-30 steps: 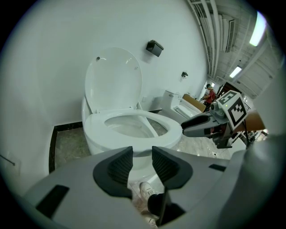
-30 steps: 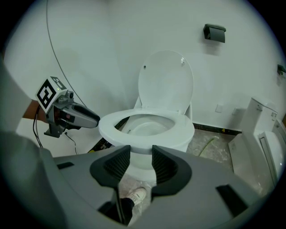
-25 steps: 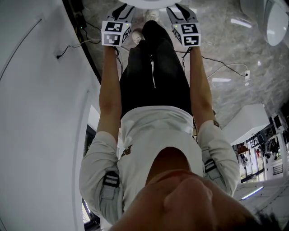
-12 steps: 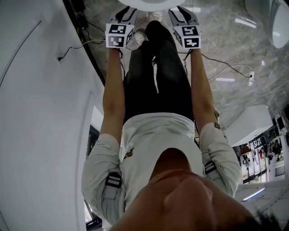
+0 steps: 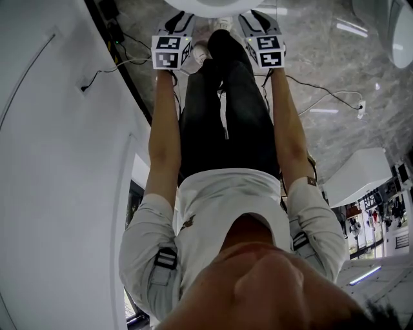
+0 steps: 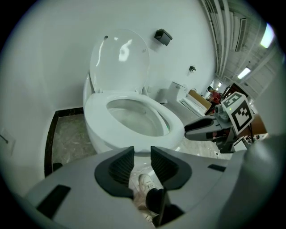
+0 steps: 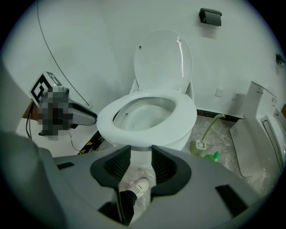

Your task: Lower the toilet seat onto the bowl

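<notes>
Floor (image 7: 223,134): grey marble tile, black skirting (image 5: 122,71) at the wall. Toilet (image 7: 147,134) stands on it against the back wall. Green bottle (image 7: 208,152) with hose sits just right of its base. White shoe (image 7: 136,185) in front. Loose cables (image 5: 322,97) cross the tile. White fixture (image 7: 261,134) at far right.

Head view's top edge crops the toilet (image 5: 206,5).

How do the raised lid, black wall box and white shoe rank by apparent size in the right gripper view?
Largest: raised lid.
Then white shoe and black wall box: about alike; shoe is nearer, so unranked.
</notes>
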